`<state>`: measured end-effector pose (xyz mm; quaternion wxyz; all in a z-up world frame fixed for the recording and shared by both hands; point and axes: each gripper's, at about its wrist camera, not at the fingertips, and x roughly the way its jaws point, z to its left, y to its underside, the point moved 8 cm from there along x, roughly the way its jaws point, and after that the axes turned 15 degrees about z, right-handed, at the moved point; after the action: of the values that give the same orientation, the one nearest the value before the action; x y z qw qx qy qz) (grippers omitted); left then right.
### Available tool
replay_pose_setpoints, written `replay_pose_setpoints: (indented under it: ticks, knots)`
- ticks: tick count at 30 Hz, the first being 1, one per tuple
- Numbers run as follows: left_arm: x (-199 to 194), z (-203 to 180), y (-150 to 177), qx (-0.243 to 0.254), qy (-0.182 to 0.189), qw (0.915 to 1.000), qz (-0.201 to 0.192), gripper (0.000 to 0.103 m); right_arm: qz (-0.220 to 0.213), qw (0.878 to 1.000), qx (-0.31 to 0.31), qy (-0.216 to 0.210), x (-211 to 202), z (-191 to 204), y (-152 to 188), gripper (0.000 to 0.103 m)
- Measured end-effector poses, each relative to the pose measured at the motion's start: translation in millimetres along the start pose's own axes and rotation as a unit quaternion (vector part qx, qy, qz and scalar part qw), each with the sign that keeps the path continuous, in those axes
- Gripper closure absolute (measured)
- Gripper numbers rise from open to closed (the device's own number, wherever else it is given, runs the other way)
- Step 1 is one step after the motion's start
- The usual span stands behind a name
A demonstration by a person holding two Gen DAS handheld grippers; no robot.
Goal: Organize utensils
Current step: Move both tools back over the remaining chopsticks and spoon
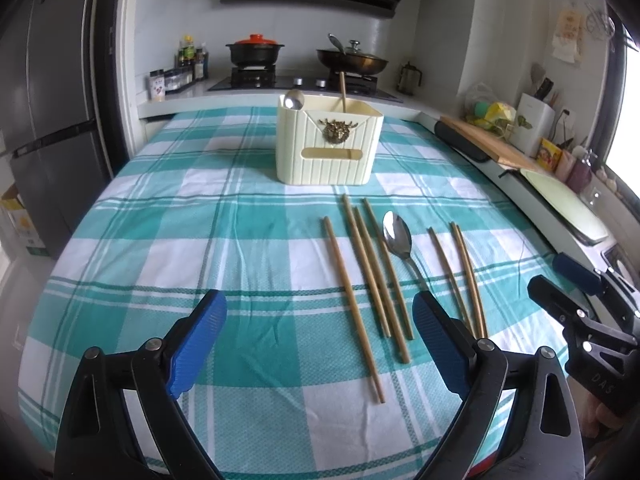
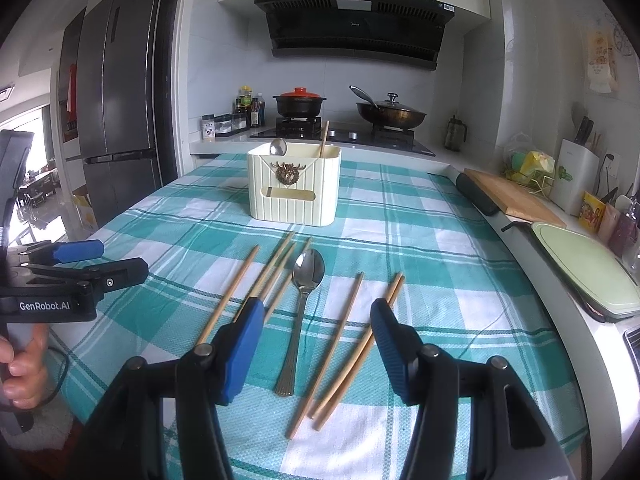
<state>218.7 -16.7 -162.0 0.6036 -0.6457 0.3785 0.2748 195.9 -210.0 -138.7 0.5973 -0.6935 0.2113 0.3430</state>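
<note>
Tablecloth (image 2: 420,248) — seven chopsticks (image 2: 228,300), one spoon (image 2: 306,280).

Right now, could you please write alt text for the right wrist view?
The open right gripper hovers over a spoon and loose chopsticks on a checked tablecloth. Behind them a cream holder already contains one spoon and one chopstick; the left gripper shows at the left edge.

Both views are taken from low over the near edge of the checked tablecloth (image 1: 248,240), facing the far stove (image 2: 344,136). The left wrist view is set further left, the right wrist view further right. The cream utensil holder (image 1: 328,148) and the loose chopsticks (image 2: 340,336) are shared by both.
</note>
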Motion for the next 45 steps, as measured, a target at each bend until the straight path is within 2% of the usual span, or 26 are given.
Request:
replay_pose_setpoints:
  ticks: [23, 28, 45]
  knots:
    - [-2.8, 3.9, 0.9, -0.009, -0.007, 0.9999, -0.001, 0.007, 0.000, 1.000, 0.001, 0.002, 1.8, 0.2, 1.4, 0.046]
    - [0.7, 4.8, 0.9, -0.013, -0.007, 0.9998, 0.010, 0.007, -0.007, 1.000, 0.012, 0.005, -2.4, -8.8, 0.9, 0.046]
    - [12.6, 10.5, 0.2, -0.008, -0.042, 0.9987, 0.028, 0.007, 0.008, 1.000, 0.011, 0.008, 8.7, -7.6, 1.9, 0.046]
